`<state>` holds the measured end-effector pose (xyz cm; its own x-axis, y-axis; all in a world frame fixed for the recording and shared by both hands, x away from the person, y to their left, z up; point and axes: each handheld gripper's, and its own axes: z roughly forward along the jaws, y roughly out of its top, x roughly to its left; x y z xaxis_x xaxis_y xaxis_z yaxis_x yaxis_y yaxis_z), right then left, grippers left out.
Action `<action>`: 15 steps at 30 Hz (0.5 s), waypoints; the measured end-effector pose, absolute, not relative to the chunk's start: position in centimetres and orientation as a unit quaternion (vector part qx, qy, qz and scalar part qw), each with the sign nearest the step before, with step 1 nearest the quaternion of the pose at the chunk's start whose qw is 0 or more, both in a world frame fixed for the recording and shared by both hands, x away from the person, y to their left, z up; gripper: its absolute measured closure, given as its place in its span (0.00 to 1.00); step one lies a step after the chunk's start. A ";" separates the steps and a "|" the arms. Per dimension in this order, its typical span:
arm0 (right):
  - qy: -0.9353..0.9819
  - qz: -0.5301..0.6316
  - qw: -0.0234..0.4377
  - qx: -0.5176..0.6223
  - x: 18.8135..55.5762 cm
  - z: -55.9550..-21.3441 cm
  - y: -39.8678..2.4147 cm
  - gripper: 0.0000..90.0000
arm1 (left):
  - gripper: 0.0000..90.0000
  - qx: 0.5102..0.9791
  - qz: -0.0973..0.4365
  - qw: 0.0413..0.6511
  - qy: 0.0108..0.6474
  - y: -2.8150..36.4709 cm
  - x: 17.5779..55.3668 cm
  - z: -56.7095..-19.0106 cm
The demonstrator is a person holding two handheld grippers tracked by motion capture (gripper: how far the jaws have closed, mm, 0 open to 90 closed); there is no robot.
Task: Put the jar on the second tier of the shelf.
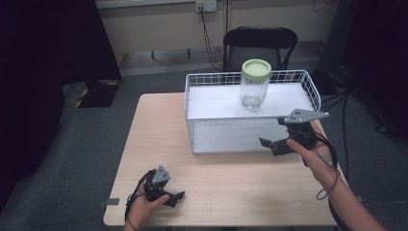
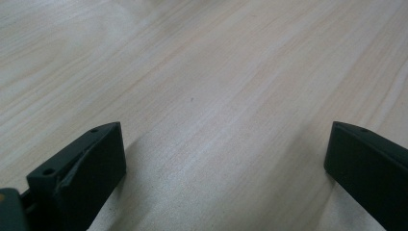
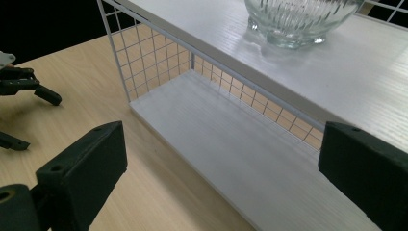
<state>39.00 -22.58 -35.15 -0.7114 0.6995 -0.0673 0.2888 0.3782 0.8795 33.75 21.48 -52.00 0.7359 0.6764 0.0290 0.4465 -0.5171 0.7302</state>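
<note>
A clear glass jar [image 1: 255,85] with a pale green lid stands upright on the top board of a white wire shelf [image 1: 216,103] at the back of the wooden table [image 1: 159,139]. My right gripper [image 1: 269,146] is held at the shelf's front right corner, open, nothing between its jaws. In the right gripper view my right gripper [image 3: 219,144] faces the shelf's lower board [image 3: 231,139], with the jar's ribbed base [image 3: 298,19] above. My left gripper [image 1: 176,198] rests low at the table's front left, open and empty; the left gripper view has its jaws [image 2: 226,144] wide apart over bare wood.
A black chair [image 1: 260,41] stands behind the shelf. Cables [image 1: 344,103] run across the carpet at the right. A dark panel [image 1: 53,43] rises at the left. In the right gripper view the left gripper [image 3: 38,122] is far off at the left edge.
</note>
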 end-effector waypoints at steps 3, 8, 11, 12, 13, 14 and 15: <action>0.798 0.468 0.219 0.311 38.8 -35.6 -22.8 0.02 | 0.00 0.857 0.157 0.366 0.328 21.5 33.7 -52.0; 0.796 0.470 0.217 0.314 38.8 -36.2 -23.4 0.02 | 0.00 0.857 0.157 0.366 0.328 21.5 33.7 -52.0; 0.795 0.470 0.218 0.316 38.7 -36.6 -23.7 0.02 | 0.00 0.857 0.157 0.366 0.328 21.5 33.7 -52.0; 0.794 0.469 0.218 0.318 38.7 -36.7 -23.7 0.02 | 0.00 0.857 0.157 0.366 0.328 21.5 33.7 -52.0; 0.795 0.469 0.218 0.318 38.6 -36.9 -23.8 0.02 | 0.00 0.857 0.157 0.366 0.328 21.5 33.7 -52.0; 0.796 0.468 0.220 0.315 38.5 -37.1 -23.8 0.02 | 0.00 0.857 0.157 0.366 0.328 21.5 33.7 -52.0; 0.797 0.465 0.223 0.313 38.5 -37.3 -23.9 0.02 | 0.00 0.857 0.157 0.366 0.328 21.5 33.7 -52.0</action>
<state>38.47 -23.90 -37.26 -0.7041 0.7072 -0.0641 0.2926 0.3712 0.8812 33.75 21.48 -52.01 0.7360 0.6764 0.0289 0.4465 -0.5170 0.7303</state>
